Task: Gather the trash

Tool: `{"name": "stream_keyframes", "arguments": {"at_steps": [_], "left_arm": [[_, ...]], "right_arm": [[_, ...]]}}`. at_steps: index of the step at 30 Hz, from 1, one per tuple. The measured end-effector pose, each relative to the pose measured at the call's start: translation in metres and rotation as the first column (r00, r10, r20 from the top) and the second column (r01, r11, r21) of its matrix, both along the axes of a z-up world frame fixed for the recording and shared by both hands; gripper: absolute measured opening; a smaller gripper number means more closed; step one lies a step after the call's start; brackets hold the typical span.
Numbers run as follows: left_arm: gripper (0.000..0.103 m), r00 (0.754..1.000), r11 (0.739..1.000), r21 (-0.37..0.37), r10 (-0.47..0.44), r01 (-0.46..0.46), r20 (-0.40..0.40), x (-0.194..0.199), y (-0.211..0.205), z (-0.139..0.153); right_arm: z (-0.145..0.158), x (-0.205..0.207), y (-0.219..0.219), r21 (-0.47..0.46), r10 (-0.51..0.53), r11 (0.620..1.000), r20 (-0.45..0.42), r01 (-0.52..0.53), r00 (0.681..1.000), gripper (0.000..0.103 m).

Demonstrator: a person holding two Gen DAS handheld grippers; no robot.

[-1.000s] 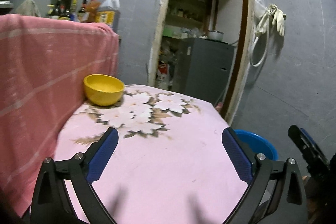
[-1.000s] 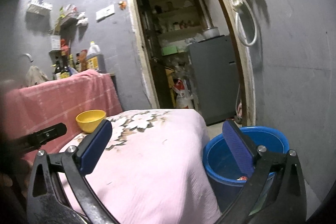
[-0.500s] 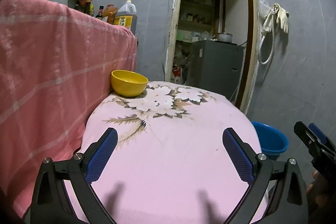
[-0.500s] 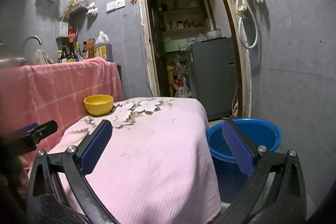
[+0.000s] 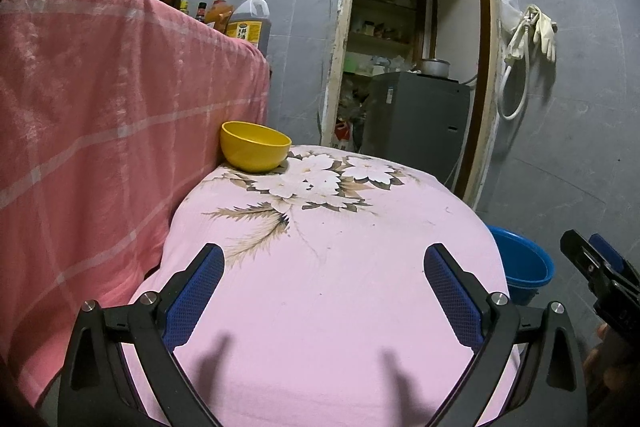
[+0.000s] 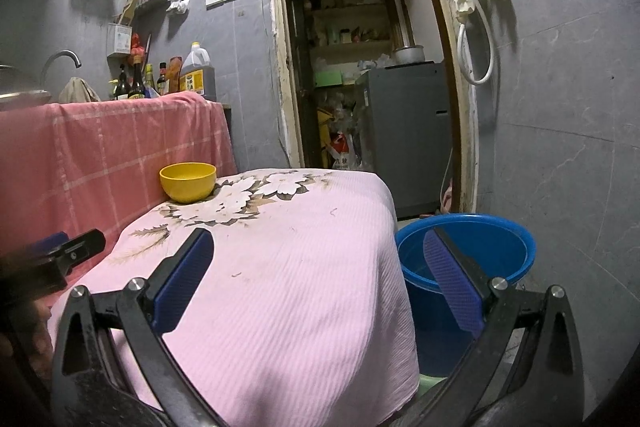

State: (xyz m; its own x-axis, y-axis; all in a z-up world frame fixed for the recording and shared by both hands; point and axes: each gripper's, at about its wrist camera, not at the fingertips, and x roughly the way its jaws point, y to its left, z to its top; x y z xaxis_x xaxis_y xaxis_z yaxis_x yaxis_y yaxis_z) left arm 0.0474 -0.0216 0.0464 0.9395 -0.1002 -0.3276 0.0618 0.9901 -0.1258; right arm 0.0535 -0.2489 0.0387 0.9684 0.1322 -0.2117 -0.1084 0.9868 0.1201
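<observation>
1 blue bucket (image 6: 468, 259) on the floor, just beside the right edge of 1 table under a pink floral cloth (image 6: 288, 259). 1 yellow bowl (image 5: 256, 146) at the far left corner of that cloth, against 1 pink checked cloth (image 5: 100, 115). 2 grippers: left gripper (image 5: 324, 295) spread wide above the cloth, holding nothing; right gripper (image 6: 320, 279) likewise wide apart and empty, right finger (image 6: 452, 287) in line with the bucket.

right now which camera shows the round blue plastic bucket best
The right wrist view: the round blue plastic bucket sits close, rim and inside visible beside the pink table. The left wrist view shows only part of it, behind the table edge.
</observation>
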Motion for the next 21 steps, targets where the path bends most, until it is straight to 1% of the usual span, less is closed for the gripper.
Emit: {"name": "stream_keyframes", "arguments": {"at_steps": [21], "left_arm": [[0.098,1.0,1.0,-0.003,0.0,0.0,0.0,0.0,0.0023,-0.0001]], "right_arm": [[0.0,0.0005,0.003,0.002,0.001,1.0,-0.004,0.0,1.0,0.103]]}}
